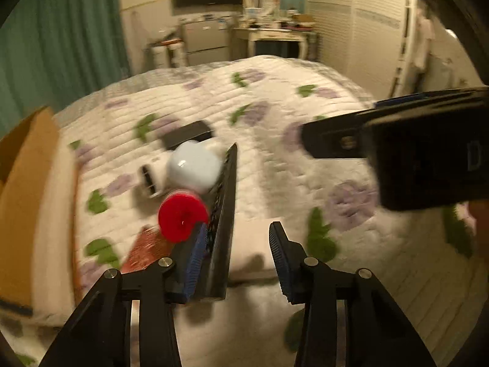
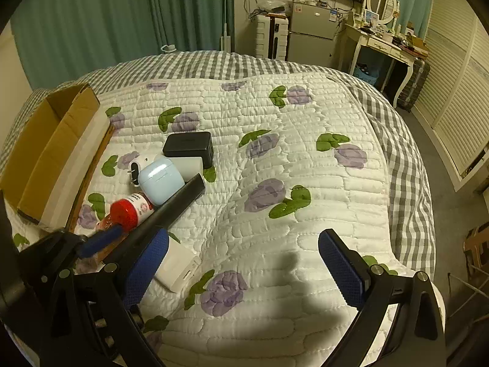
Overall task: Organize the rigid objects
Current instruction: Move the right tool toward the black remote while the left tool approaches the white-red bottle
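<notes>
My left gripper point(image 1: 241, 244) is open; a long black remote point(image 1: 221, 223) leans against its left finger, its far end near a pale blue earbud case point(image 1: 194, 166). A red-capped bottle point(image 1: 181, 214) lies beside the remote. In the right wrist view the remote point(image 2: 171, 208), red-capped bottle point(image 2: 131, 212), blue case point(image 2: 160, 180), a black box point(image 2: 189, 148) and a white charger point(image 2: 134, 172) cluster on the quilt. My right gripper point(image 2: 244, 253) is open and empty above the quilt; it also shows in the left wrist view point(image 1: 397, 150). A white box point(image 2: 177, 269) lies by its left finger.
An open cardboard box point(image 2: 52, 153) sits on the bed's left edge, also in the left wrist view point(image 1: 27, 202). The floral quilt point(image 2: 305, 183) covers the bed. A fridge point(image 2: 311, 33) and a dressing table point(image 2: 385, 42) stand beyond the foot of the bed.
</notes>
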`<state>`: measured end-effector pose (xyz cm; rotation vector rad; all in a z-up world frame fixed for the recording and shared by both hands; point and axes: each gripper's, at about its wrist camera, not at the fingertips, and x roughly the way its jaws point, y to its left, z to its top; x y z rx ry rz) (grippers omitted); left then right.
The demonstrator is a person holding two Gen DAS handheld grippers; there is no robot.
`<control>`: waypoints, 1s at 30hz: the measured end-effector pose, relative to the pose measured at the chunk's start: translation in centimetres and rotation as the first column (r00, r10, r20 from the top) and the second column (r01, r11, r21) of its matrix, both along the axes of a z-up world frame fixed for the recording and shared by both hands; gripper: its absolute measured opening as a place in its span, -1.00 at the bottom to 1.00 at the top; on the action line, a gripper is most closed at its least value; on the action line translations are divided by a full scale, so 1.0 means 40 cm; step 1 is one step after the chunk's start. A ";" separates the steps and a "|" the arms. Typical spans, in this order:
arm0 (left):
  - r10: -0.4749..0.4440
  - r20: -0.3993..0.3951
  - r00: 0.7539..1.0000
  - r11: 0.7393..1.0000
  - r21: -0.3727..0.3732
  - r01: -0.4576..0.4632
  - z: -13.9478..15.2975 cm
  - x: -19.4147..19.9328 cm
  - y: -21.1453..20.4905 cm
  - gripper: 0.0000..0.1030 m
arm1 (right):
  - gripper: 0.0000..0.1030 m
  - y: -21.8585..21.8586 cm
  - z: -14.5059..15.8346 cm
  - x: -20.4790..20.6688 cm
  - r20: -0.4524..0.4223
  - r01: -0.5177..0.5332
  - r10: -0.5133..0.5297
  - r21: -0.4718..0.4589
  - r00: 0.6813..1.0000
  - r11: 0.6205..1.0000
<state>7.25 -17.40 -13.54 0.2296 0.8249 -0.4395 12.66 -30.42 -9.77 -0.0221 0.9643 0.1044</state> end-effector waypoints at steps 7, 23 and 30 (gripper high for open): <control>-0.068 -0.016 0.998 0.998 -0.013 0.068 -0.015 0.036 -0.027 -0.51 | 0.91 -0.046 -0.010 0.008 -0.030 0.066 -0.065 0.046 0.997 0.997; 0.088 -0.009 0.996 0.994 -0.067 -0.088 0.062 0.030 0.134 -1.00 | 0.91 0.011 -0.031 0.046 -0.084 -0.071 0.075 0.050 0.994 0.996; 0.154 -0.044 0.987 0.987 -0.041 -0.156 0.029 0.054 0.167 -0.84 | 0.70 0.036 -0.133 0.157 -0.254 -0.079 0.103 0.102 0.962 0.992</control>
